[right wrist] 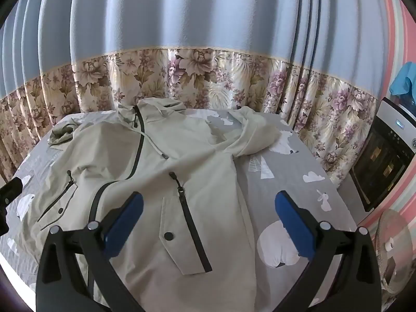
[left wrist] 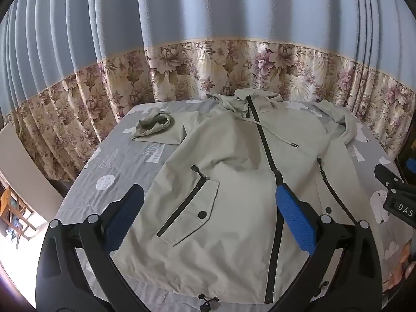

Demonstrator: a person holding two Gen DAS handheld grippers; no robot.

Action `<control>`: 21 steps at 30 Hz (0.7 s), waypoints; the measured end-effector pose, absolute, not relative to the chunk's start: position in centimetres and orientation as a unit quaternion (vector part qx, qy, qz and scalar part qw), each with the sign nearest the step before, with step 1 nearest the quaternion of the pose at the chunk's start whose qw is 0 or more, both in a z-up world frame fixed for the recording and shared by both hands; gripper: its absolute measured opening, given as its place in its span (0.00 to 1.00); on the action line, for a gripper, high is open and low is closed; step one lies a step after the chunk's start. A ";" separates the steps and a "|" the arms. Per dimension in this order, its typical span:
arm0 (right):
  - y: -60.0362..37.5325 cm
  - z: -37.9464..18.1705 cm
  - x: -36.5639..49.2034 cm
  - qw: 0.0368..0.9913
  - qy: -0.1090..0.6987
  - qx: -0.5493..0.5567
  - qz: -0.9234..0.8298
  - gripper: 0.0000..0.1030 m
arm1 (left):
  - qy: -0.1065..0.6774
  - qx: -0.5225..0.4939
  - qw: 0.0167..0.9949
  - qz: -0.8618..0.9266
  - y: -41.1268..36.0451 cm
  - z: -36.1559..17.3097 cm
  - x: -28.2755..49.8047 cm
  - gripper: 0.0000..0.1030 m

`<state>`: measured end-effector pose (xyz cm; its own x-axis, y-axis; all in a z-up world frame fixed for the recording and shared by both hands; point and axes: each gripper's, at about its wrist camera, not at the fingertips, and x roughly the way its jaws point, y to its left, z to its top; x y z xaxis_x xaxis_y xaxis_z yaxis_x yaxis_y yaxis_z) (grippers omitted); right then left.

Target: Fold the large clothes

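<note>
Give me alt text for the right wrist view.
A pale green zip-up jacket lies front-up on a grey patterned bedsheet, one sleeve bunched beside it. The open right gripper hovers over its edge, holding nothing.

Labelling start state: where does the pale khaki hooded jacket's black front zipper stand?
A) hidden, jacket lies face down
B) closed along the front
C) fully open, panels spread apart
B: the pale khaki hooded jacket lies face up and its black front zipper joins both panels.

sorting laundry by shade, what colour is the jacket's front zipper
Black, against the pale sage-beige jacket; the front zipper shows best in the left wrist view.
</note>
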<state>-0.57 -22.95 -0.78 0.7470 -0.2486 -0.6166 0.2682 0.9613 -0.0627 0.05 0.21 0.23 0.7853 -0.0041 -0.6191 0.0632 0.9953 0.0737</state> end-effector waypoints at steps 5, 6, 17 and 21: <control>-22.8 -0.8 -0.5 0.934 0.329 0.012 -0.140 0.98 | 0.326 0.041 0.944 -0.014 1.1 0.2 0.6 0.97; -22.8 -0.7 -0.4 0.934 0.328 0.012 -0.140 0.98 | 0.327 0.040 0.944 -0.014 1.2 0.2 0.7 0.97; -22.8 -0.9 -0.3 0.934 0.326 0.011 -0.143 0.98 | 0.326 0.043 0.944 -0.005 1.4 -0.4 0.8 0.97; -22.6 -0.8 -0.3 0.934 0.327 0.009 -0.143 0.98 | 0.326 0.044 0.944 -0.004 1.4 -0.4 0.9 0.97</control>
